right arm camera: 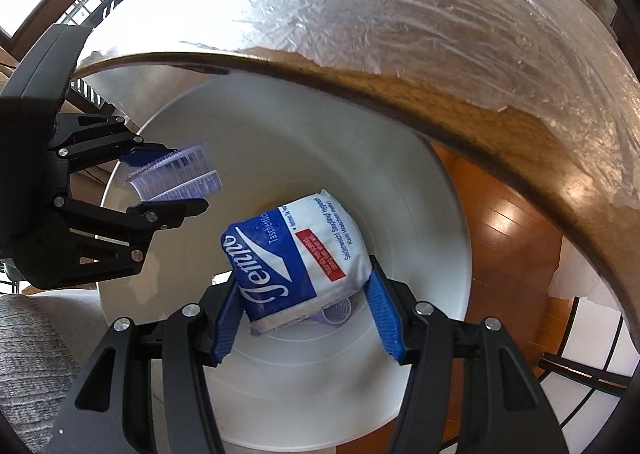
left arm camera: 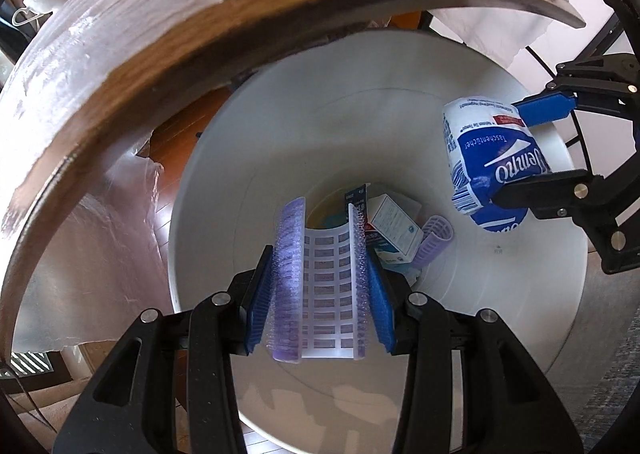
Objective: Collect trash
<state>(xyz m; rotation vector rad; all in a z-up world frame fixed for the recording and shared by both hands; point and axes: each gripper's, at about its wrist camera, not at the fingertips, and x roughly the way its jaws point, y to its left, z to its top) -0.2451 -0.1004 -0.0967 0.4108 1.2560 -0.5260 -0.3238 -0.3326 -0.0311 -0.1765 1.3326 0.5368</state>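
Note:
A white bin [left arm camera: 500, 274] stands on the floor below both grippers; it also shows in the right wrist view [right arm camera: 420, 214]. My left gripper [left arm camera: 320, 286] is shut on a purple hair roller [left arm camera: 320, 294] and holds it over the bin's mouth; the roller shows in the right wrist view [right arm camera: 180, 174] too. My right gripper [right arm camera: 304, 314] is shut on a blue and white Tempo tissue pack [right arm camera: 296, 258], also over the bin [left arm camera: 488, 158]. At the bin's bottom lie a small white box [left arm camera: 394, 226], another purple roller [left arm camera: 434, 238] and other scraps.
A round wooden table [left arm camera: 160, 34] covered in clear plastic film overhangs the bin at the top; it shows in the right wrist view [right arm camera: 440, 34]. Wooden floor [right arm camera: 508, 238] lies beside the bin. A grey fabric seat [right arm camera: 32, 354] is at lower left.

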